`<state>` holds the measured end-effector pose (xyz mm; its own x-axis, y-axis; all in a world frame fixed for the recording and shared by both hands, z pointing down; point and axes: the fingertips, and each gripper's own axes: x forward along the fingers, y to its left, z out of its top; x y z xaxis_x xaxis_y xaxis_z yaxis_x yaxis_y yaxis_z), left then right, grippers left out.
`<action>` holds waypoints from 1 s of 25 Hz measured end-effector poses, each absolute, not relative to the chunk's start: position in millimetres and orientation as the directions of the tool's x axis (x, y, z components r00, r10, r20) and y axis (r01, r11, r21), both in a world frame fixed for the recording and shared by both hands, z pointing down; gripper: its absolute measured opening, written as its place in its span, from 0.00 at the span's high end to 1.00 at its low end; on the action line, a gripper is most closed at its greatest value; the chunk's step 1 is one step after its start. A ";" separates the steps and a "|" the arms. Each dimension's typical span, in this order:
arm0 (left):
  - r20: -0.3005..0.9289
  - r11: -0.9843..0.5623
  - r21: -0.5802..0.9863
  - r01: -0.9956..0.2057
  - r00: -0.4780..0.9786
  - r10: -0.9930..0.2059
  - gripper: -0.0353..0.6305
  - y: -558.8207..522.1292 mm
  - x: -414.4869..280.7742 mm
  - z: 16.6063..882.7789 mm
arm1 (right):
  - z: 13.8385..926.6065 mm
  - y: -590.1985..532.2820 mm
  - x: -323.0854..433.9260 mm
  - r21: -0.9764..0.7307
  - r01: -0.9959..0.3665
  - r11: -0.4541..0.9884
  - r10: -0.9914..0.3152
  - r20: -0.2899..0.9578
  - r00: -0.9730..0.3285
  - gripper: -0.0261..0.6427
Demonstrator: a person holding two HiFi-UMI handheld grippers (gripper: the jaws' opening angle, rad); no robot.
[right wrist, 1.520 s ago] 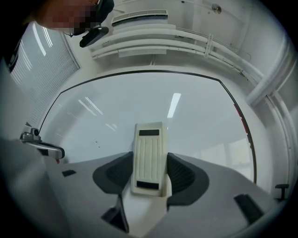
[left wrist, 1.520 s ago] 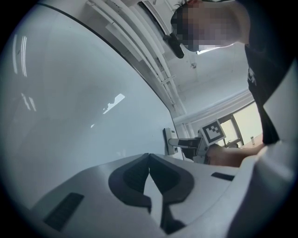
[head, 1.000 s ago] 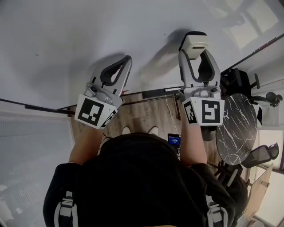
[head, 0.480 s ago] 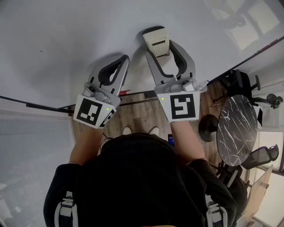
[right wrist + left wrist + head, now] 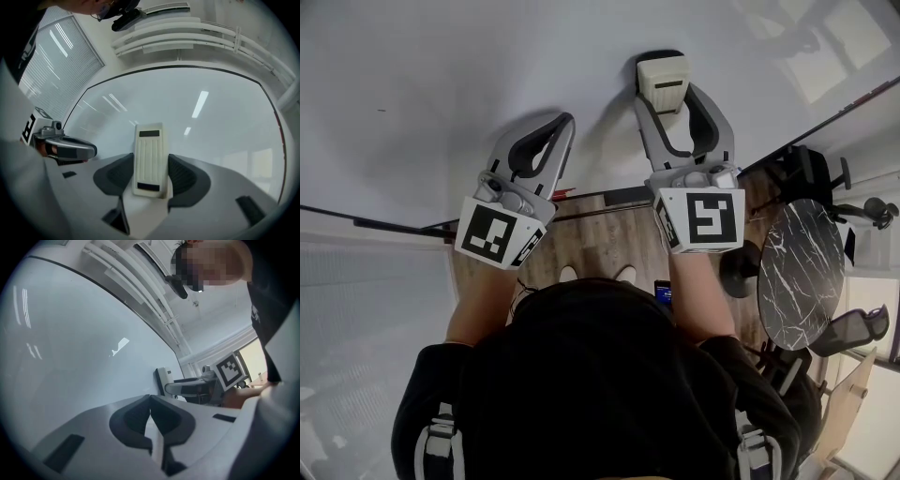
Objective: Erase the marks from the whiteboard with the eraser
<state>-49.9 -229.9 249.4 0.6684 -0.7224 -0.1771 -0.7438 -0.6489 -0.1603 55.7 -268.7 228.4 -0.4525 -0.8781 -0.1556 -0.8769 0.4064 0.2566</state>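
Note:
The whiteboard (image 5: 487, 66) fills the upper head view and looks almost clean, save a tiny dark speck (image 5: 382, 110) at its left. My right gripper (image 5: 667, 97) is shut on a cream eraser (image 5: 664, 73), which lies flat against the board. In the right gripper view the eraser (image 5: 149, 157) sits upright between the jaws of that gripper (image 5: 150, 177), with the whiteboard (image 5: 197, 108) behind. My left gripper (image 5: 567, 122) is shut on nothing, its tips close to the board. Its own view shows the left gripper (image 5: 150, 399) closed, with the eraser (image 5: 163, 379) farther right.
The board's lower rim (image 5: 609, 198) runs below both grippers, with wood floor underneath. A round black marble table (image 5: 802, 272) and dark chairs (image 5: 806, 173) stand at the right. Window blinds (image 5: 51, 61) show left of the board in the right gripper view.
My right gripper swept the eraser left across the board, then came back partway to the right and slightly up. The left gripper has stayed put.

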 end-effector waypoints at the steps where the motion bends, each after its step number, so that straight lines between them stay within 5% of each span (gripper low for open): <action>1: -0.177 -0.649 -0.161 -0.743 0.669 -0.722 0.94 -230.0 -49.2 250.0 | 228.6 -269.8 61.1 0.253 -0.883 0.396 -0.883 -0.159 -0.441 0.62; 25: -0.158 -0.679 -0.151 -0.719 0.695 -0.701 0.94 -231.7 -35.1 260.3 | 243.7 -289.9 184.3 0.115 -0.973 0.202 -0.968 -0.128 -0.216 0.62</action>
<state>-35.1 -231.7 260.3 0.6951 -0.7012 -0.1585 -0.7189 -0.6786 -0.1505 184.3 -289.9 243.7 -0.2165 -0.9679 -0.1280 -0.9726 0.2024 0.1146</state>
